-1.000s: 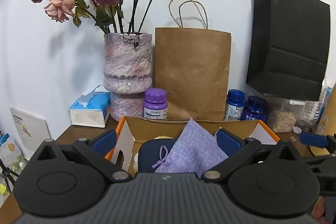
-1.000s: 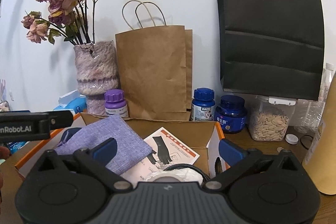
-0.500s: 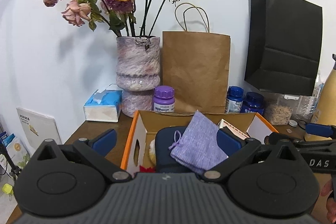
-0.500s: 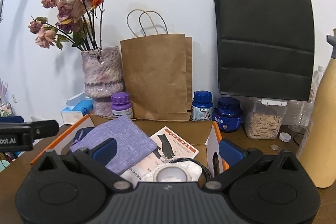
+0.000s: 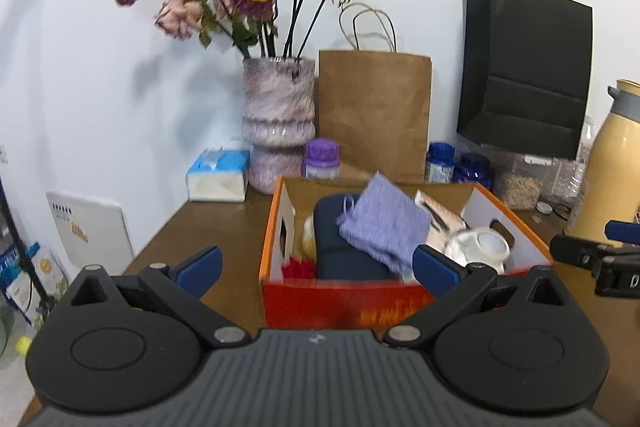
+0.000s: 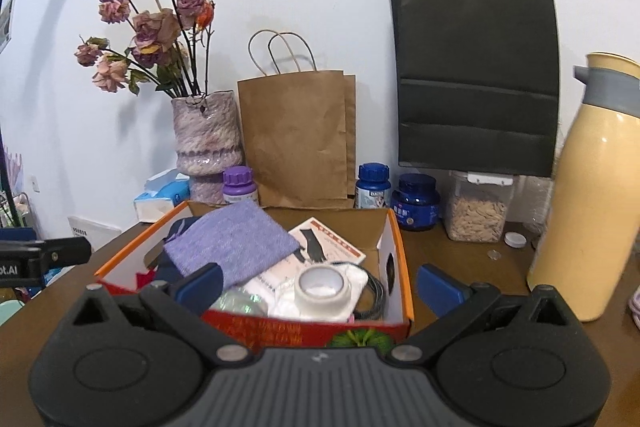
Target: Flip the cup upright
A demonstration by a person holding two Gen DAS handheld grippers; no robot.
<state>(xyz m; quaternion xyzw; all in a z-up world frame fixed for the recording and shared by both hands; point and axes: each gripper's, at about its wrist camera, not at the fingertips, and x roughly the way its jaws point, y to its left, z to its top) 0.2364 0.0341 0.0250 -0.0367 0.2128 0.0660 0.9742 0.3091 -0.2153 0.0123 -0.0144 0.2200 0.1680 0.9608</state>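
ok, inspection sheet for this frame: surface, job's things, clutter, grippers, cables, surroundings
Surface: brown wooden table, crowded along the back.
Job's things: no cup identifiable in either view.
Clutter: orange box holding a purple pouch, tape roll and leaflet; yellow flask at right; vase of dried roses, brown bag, supplement bottles, tissue pack.
Grippers: left gripper open, empty; right gripper open, empty; both in front of the box.
Cables: black cord coiled inside the box.
Surroundings: white wall, black bag hanging on it.
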